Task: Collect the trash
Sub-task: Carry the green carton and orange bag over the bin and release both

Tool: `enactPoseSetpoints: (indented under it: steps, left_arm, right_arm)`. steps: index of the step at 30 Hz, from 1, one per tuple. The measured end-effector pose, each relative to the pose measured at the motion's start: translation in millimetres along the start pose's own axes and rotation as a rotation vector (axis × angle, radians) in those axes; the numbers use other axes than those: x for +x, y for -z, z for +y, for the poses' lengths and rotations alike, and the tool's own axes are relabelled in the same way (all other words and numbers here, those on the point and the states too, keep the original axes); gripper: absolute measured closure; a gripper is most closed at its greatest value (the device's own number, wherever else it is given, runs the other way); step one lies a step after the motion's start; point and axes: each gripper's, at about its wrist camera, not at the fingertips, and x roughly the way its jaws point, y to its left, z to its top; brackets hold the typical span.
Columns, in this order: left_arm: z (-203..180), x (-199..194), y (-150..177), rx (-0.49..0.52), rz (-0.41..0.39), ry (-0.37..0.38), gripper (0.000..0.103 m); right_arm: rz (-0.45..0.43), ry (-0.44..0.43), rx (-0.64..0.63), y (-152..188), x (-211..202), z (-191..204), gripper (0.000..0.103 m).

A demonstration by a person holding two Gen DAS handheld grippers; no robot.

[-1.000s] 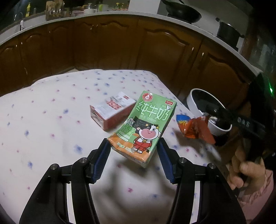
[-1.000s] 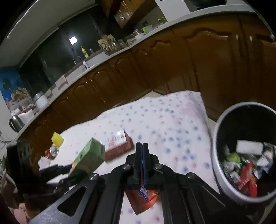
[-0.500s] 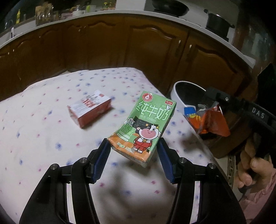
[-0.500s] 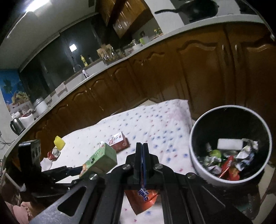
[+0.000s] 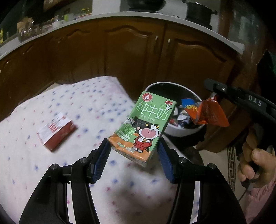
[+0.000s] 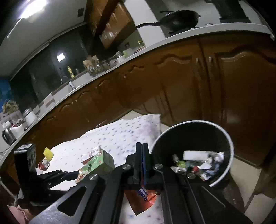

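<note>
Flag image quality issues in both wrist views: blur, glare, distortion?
Left wrist view: green milk carton is sharp, while the red box and dotted tablecloth are motion-smeared; corners vignette black. Right wrist view: ceiling light blows out, the countertop edge bows from the fisheye, and the bin interior is dim.

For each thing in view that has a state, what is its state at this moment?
Green milk carton with a cartoon cow: held in the air, tilted.
Left gripper: shut on the carton.
Orange crumpled snack wrapper: held, hanging over the bin.
Right gripper: shut on the wrapper.
Round white-rimmed trash bin: open, partly filled with trash.
Red and white small box: lying flat on the dotted tablecloth.
</note>
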Motion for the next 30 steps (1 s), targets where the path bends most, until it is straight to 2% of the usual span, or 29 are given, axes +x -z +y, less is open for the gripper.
enactPoseSetpoints:
  steps: [14,30]
  left_arm:
    - [-47,32,-38,0.086,0.006,-0.004,0.048]
    - [-82,72,-60,0.117,0.039,-0.003,0.048]
  right_arm:
    - [-0.024,0.075,0.060,-15,-5,-59,0.103]
    - [-0.006,0.110,0.128,-25,8,-103,0.103]
